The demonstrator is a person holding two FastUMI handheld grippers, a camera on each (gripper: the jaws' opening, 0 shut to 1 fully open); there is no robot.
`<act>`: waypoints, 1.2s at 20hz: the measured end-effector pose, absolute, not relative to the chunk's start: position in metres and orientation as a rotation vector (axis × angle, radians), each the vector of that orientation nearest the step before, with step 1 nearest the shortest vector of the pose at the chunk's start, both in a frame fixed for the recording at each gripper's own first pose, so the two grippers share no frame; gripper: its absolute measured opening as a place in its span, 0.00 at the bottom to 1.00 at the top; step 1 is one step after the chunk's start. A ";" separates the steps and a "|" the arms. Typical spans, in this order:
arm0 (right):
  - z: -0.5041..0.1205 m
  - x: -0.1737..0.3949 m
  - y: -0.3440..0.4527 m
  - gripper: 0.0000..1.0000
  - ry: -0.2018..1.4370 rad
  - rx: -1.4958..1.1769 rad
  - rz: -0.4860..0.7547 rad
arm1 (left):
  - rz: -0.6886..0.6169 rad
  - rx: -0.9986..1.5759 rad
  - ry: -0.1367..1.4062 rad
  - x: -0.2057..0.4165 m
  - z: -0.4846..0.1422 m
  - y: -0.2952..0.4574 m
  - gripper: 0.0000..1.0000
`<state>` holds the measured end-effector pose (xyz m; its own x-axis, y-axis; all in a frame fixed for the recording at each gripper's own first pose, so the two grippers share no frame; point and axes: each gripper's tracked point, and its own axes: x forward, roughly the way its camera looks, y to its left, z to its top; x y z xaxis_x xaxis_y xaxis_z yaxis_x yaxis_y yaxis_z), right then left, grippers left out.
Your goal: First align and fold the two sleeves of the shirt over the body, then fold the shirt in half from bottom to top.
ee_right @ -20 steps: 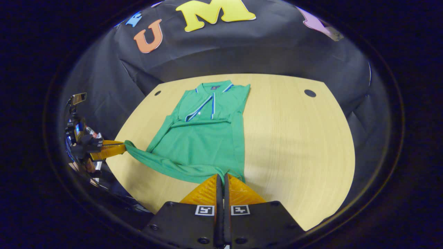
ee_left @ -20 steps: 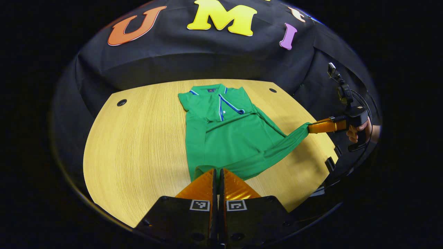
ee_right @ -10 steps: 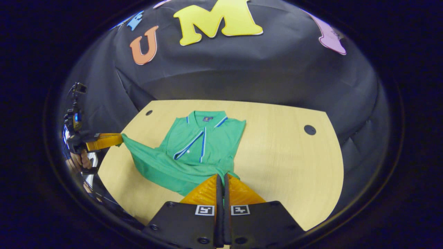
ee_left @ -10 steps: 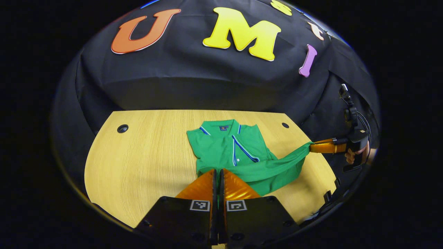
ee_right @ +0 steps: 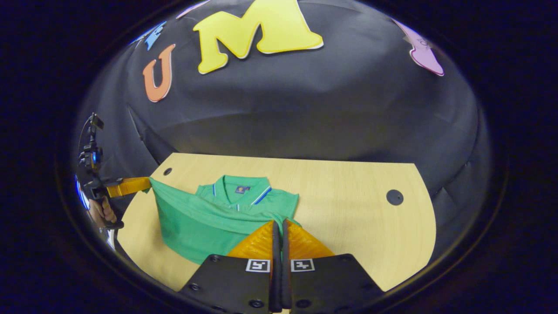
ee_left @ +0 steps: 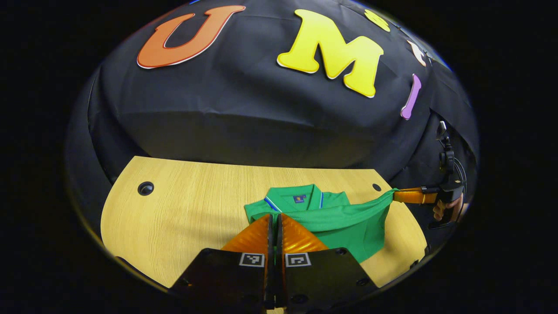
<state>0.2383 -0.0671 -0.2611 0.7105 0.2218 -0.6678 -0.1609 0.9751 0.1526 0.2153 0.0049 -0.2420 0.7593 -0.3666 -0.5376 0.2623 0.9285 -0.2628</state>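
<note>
- Wooden table (ee_left: 183,205) carries a green shirt (ee_right: 209,218), collar (ee_right: 237,188) toward the booth wall.
- Left gripper (ee_left: 274,226) and right gripper (ee_right: 279,231) each pinch a hem corner, lifted edge stretched crosswise between them.
- Collar lies straight ahead; both stand equally near.

Black gripper (ee_left: 275,216) body, 2 square coded markers, visible screws.
</note>
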 end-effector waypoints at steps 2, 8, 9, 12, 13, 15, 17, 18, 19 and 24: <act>-0.271 0.261 -0.066 0.02 0.724 0.077 0.201 | -0.343 -0.159 0.617 0.234 -0.255 0.005 0.03; -0.315 0.315 -0.056 0.02 0.678 0.031 0.184 | -0.299 -0.147 0.603 0.277 -0.302 0.010 0.04; -0.319 0.320 -0.056 0.02 0.666 0.013 0.178 | -0.289 -0.139 0.605 0.282 -0.309 0.012 0.04; -0.321 0.337 -0.052 0.02 0.619 0.013 0.156 | -0.273 -0.153 0.581 0.295 -0.316 0.015 0.04; -0.327 0.340 -0.052 0.02 0.623 0.010 0.149 | -0.263 -0.150 0.571 0.300 -0.318 0.016 0.04; -0.345 0.342 -0.054 0.02 0.651 -0.004 0.135 | -0.250 -0.150 0.572 0.307 -0.330 0.014 0.04; -0.355 0.344 -0.058 0.03 0.670 0.010 0.111 | -0.201 -0.140 0.573 0.312 -0.340 0.018 0.07; -0.361 0.345 -0.058 0.04 0.679 0.025 0.101 | -0.162 -0.129 0.572 0.314 -0.343 0.023 0.11; -0.363 0.345 -0.059 0.05 0.689 0.030 0.090 | -0.154 -0.126 0.578 0.313 -0.346 0.023 0.19; -0.357 0.340 -0.081 0.66 0.688 0.048 0.020 | -0.097 -0.097 0.621 0.302 -0.345 0.032 0.96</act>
